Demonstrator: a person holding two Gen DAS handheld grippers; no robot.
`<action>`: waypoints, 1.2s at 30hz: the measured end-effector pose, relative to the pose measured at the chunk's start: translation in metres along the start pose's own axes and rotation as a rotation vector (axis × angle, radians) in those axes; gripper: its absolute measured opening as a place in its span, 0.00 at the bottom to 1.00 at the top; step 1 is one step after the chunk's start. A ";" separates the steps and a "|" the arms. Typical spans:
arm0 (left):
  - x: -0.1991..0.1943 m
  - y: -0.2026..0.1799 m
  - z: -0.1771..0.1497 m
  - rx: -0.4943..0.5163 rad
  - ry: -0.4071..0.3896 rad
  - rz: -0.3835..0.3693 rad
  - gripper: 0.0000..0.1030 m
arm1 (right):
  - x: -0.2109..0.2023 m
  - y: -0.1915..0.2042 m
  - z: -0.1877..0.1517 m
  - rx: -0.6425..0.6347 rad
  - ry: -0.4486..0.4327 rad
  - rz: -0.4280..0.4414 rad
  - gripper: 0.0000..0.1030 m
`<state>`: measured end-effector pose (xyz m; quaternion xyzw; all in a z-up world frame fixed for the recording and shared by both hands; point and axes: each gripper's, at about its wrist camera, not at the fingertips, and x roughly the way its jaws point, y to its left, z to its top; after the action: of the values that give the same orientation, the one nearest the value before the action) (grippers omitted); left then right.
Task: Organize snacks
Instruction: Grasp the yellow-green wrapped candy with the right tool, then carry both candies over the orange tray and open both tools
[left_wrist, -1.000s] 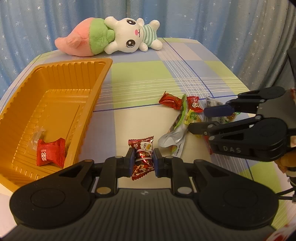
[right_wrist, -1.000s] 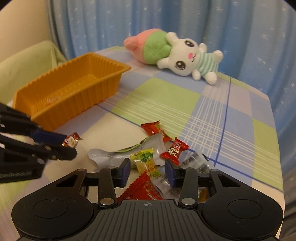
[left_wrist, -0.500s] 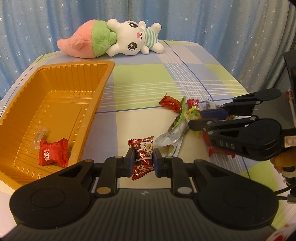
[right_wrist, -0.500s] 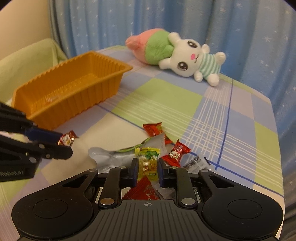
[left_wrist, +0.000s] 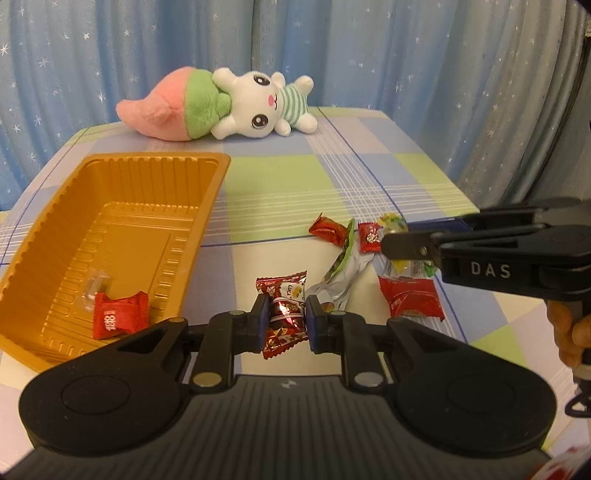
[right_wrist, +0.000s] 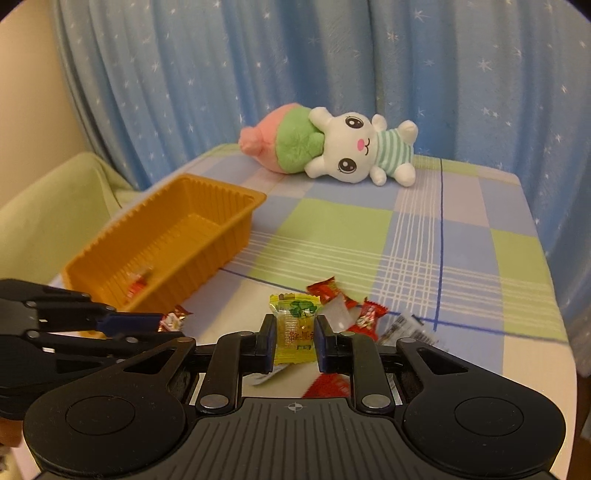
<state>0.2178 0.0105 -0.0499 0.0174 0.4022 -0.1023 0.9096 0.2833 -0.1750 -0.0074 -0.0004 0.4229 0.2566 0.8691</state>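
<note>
The orange tray (left_wrist: 122, 236) is sitting at nine o'clock, holding a red packet (left_wrist: 120, 320). The left gripper (left_wrist: 282, 318) is clamping a dark red candy (left_wrist: 283, 314) at six o'clock. At three o'clock, the right gripper (right_wrist: 294, 338) is pinching a yellow candy (right_wrist: 294, 326), its jaws having just been closing, above the loose snack pile (left_wrist: 373, 273) on the checked tablecloth (left_wrist: 291, 184).

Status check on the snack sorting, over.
Left gripper shut on dark red candy. Right gripper shut on yellow candy. Orange tray holds two pieces; more wrappers on the table. Nothing in the way.
</note>
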 end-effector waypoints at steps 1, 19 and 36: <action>-0.004 0.001 -0.001 0.001 -0.003 -0.001 0.18 | -0.003 0.002 0.000 0.018 0.001 0.007 0.21; -0.069 0.084 -0.019 -0.014 -0.039 0.056 0.18 | -0.007 0.104 -0.009 0.094 0.037 0.138 0.21; -0.061 0.175 -0.015 -0.006 -0.026 0.119 0.18 | 0.051 0.175 0.011 0.094 0.050 0.145 0.21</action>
<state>0.2018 0.1939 -0.0238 0.0375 0.3888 -0.0470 0.9194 0.2395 0.0019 0.0006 0.0644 0.4550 0.2985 0.8365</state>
